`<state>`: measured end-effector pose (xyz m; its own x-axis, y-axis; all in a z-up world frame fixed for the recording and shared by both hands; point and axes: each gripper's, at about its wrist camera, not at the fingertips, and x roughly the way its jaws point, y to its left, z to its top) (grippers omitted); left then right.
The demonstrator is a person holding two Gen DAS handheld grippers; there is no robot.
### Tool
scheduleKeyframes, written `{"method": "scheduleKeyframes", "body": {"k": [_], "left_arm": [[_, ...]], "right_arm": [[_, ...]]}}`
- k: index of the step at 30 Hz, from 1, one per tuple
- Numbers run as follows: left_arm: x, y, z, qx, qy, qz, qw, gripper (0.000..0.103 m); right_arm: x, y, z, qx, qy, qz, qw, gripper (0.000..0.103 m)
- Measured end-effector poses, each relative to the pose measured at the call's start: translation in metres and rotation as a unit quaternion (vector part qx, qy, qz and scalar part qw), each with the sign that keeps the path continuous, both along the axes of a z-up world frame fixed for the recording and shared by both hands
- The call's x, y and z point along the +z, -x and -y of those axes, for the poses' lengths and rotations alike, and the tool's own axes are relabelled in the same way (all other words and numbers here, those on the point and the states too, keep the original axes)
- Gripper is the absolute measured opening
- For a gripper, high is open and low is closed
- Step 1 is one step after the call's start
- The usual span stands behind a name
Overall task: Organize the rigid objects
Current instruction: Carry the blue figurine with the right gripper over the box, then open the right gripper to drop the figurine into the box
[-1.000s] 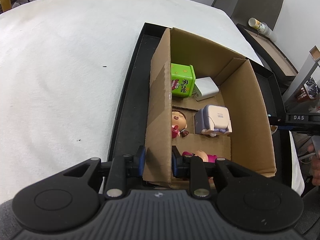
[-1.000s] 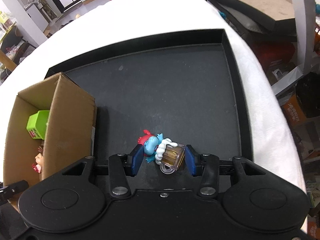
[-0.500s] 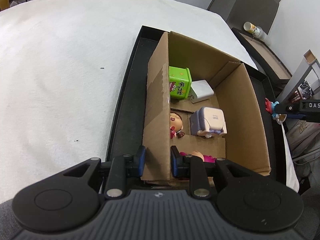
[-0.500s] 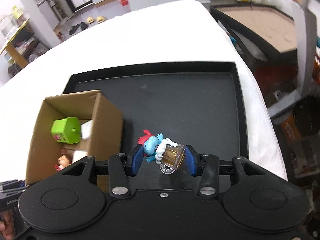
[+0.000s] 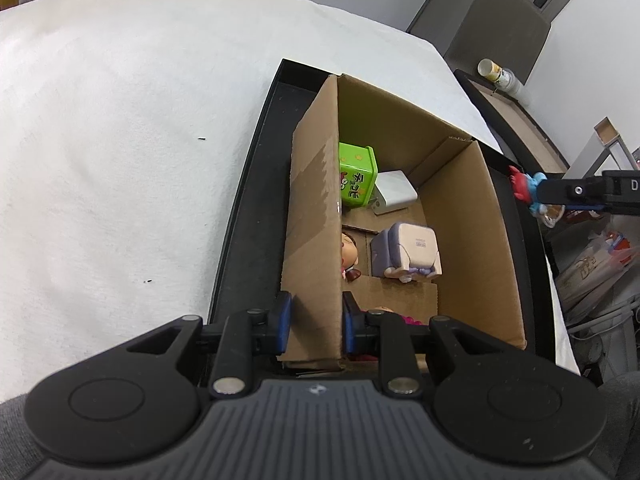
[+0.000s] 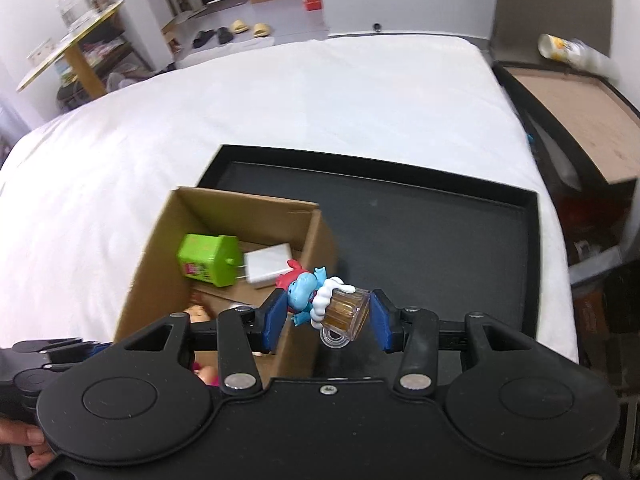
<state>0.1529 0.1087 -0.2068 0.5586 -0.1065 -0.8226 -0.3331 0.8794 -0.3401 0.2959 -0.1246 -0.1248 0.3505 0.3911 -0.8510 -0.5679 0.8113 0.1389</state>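
Cardboard box point(image 5: 472, 248) wall clamped by left gripper point(image 5: 314, 322); right gripper point(image 6: 326, 316) grasping blue figurine point(image 6: 320, 298) by its slick clear mug, which might slip out short of the box.

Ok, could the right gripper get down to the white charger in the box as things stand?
Probably not yet. The right gripper is shut on the blue figurine, so its jaws are full. The cardboard box is open on top, and the white charger lies uncovered beside the green tin.
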Motion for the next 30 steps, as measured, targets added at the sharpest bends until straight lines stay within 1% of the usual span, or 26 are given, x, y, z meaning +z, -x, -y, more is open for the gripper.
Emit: {"method": "scheduleKeyframes", "body": {"k": [9,14,20,25,26,28,30], "left_arm": [[-0.001,0.001,-0.003,-0.003,0.009,0.009,0.9999,0.024],[-0.001,0.003,-0.005,-0.005,0.014,0.013,0.9998,0.024],[-0.002,0.004,-0.008,-0.008,0.021,0.017,0.9996,0.024],[-0.003,0.006,-0.009,-0.009,0.027,0.021,0.9993,0.025],[-0.003,0.006,-0.009,-0.01,0.029,0.022,0.9993,0.025],[-0.003,0.007,-0.01,-0.01,0.031,0.023,0.9992,0.025],[-0.003,0.008,-0.011,-0.011,0.032,0.026,0.9991,0.025]], "right_arm": [[0.0,0.012,-0.041,0.046,0.047,0.033,0.997,0.044],[-0.003,0.017,-0.06,0.066,0.059,0.035,0.995,0.044],[-0.013,0.022,-0.081,0.087,0.077,0.027,0.993,0.044],[-0.022,0.021,-0.087,0.082,0.095,0.022,0.992,0.045],[-0.024,0.02,-0.087,0.076,0.097,0.024,0.992,0.046],[-0.024,0.019,-0.084,0.061,0.097,0.03,0.993,0.053],[-0.022,0.018,-0.081,0.053,0.094,0.03,0.994,0.054]]}}
